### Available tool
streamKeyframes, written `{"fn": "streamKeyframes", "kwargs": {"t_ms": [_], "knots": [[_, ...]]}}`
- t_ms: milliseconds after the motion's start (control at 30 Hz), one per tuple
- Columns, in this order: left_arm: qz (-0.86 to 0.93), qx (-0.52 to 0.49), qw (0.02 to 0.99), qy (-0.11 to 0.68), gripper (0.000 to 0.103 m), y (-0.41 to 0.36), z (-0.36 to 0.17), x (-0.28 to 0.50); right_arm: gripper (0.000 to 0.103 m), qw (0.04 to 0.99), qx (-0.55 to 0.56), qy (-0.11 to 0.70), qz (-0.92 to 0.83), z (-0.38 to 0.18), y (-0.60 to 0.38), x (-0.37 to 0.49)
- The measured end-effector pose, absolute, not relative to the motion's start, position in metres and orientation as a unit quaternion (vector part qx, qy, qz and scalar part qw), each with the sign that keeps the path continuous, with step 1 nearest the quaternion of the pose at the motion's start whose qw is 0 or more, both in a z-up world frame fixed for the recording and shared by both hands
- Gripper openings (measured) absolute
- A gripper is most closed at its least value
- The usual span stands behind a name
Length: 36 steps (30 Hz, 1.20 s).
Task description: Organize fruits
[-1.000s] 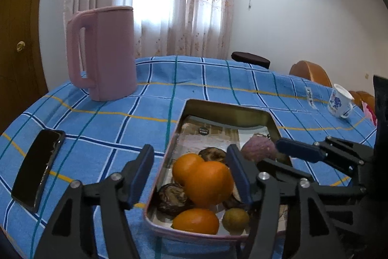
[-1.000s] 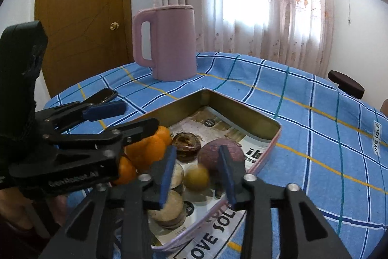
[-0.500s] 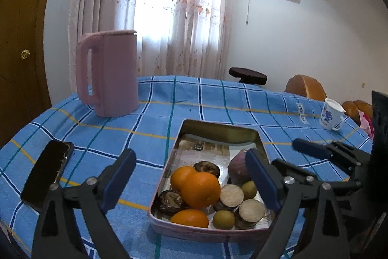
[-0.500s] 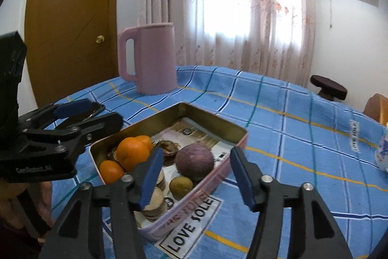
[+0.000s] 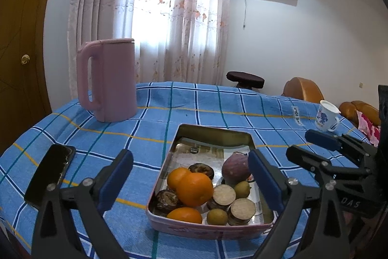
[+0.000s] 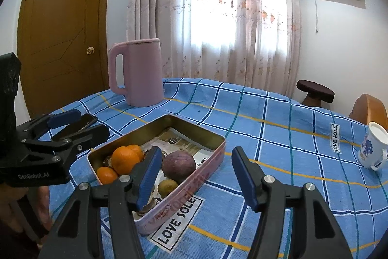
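Observation:
A rectangular metal tin (image 5: 213,134) (image 6: 194,130) sits on the blue checked tablecloth and holds fruit: oranges (image 5: 194,188) (image 6: 125,159), a purple round fruit (image 5: 235,169) (image 6: 179,164), small green fruits (image 5: 217,216) (image 6: 167,187), dark passion fruits (image 5: 201,169) and cut brown rounds (image 5: 242,209). My left gripper (image 5: 190,181) is open and empty, raised in front of the tin; it also shows in the right wrist view (image 6: 77,123). My right gripper (image 6: 196,176) is open and empty above the tin's near right side; it also shows in the left wrist view (image 5: 308,146).
A pink kettle (image 5: 108,79) (image 6: 138,72) stands at the back left. A black phone (image 5: 49,176) lies left of the tin. A white cup with blue flowers (image 5: 326,115) (image 6: 373,149) stands at the right. Chairs and a stool (image 5: 245,78) are beyond the table.
Both grippers pulled back and up from the tin and opened wider. The fruit in the tin has not moved.

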<state>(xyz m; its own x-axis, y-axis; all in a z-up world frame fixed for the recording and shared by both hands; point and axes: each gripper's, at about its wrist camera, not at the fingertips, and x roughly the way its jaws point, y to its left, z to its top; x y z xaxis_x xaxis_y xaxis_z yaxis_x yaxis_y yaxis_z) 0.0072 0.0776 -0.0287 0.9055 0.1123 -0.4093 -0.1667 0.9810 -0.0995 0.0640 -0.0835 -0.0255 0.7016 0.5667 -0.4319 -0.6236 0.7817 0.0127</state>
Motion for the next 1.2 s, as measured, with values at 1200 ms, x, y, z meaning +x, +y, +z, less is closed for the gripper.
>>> {"fn": "streamKeyframes", "kwargs": {"t_ms": [1200], "knots": [[0.063,-0.043,0.976,0.202,0.103,0.058,-0.021,0.004,0.064,0.93,-0.045,0.19,0.312,-0.011,-0.11,0.053]]}}
